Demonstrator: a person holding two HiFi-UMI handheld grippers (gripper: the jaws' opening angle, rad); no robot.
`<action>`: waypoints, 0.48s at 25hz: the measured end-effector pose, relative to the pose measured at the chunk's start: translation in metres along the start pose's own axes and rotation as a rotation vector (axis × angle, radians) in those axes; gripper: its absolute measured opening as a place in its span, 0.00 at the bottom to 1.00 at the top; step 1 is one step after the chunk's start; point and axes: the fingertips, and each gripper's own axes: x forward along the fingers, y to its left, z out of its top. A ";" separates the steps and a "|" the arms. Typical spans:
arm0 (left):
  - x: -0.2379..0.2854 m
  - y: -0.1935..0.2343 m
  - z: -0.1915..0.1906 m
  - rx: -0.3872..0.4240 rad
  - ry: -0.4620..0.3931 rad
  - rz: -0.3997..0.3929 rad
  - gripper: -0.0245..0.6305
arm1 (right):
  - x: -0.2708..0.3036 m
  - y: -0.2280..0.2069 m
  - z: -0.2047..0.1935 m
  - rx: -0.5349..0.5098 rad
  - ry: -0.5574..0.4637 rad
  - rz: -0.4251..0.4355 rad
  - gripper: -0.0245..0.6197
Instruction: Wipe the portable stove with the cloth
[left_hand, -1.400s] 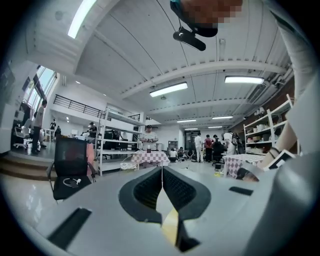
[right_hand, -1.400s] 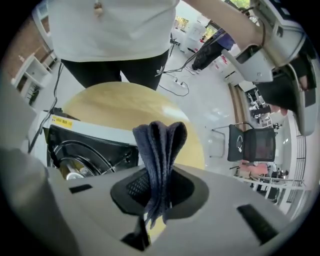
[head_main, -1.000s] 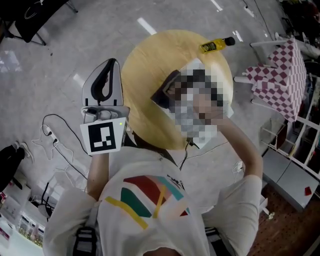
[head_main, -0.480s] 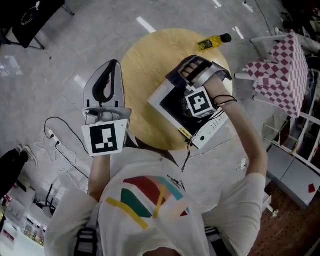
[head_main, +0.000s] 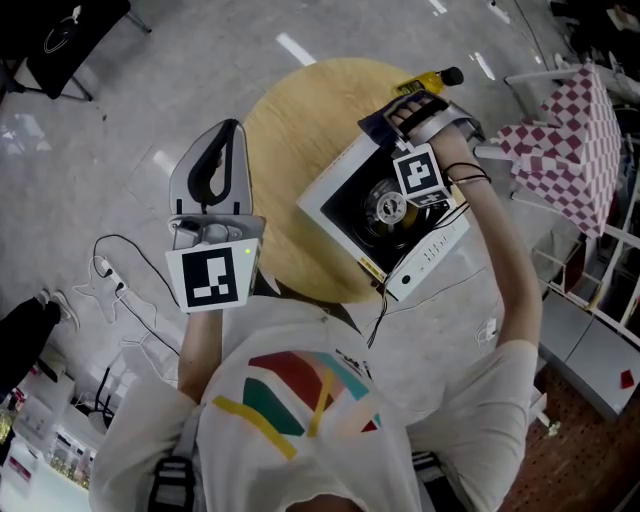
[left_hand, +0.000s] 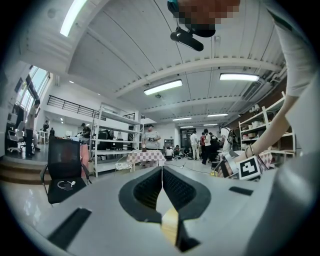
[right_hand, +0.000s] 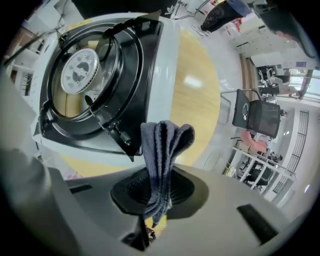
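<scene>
The right tool (right_hand: 159, 186) pinches the folded cloth (right_hand: 162, 142) by the far edge of the stove (head_main: 338, 192) on the tabletop (head_main: 285, 130). Better to press it flat, sweeping along the white rim. The left tool (left_hand: 161, 192), jaws together, empty, hangs aside.

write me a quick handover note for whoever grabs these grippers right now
Left gripper: shut, empty, held up left of the table.
Right gripper: shut on the cloth, at the portable stove's far corner.
Stove sits on the table's right side.
Done: cloth gripped and at the stove; how much is wiped can't be told.
Left: wipe the top around the burner.
</scene>
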 end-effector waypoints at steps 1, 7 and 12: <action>0.001 0.001 0.000 0.001 0.001 -0.002 0.05 | 0.001 -0.001 0.000 0.009 -0.001 0.000 0.09; 0.004 0.001 0.002 0.004 -0.001 -0.010 0.05 | 0.003 -0.003 -0.003 0.040 -0.003 -0.008 0.09; 0.005 -0.002 0.007 0.008 -0.010 -0.023 0.05 | -0.001 -0.007 -0.004 0.106 -0.001 -0.025 0.09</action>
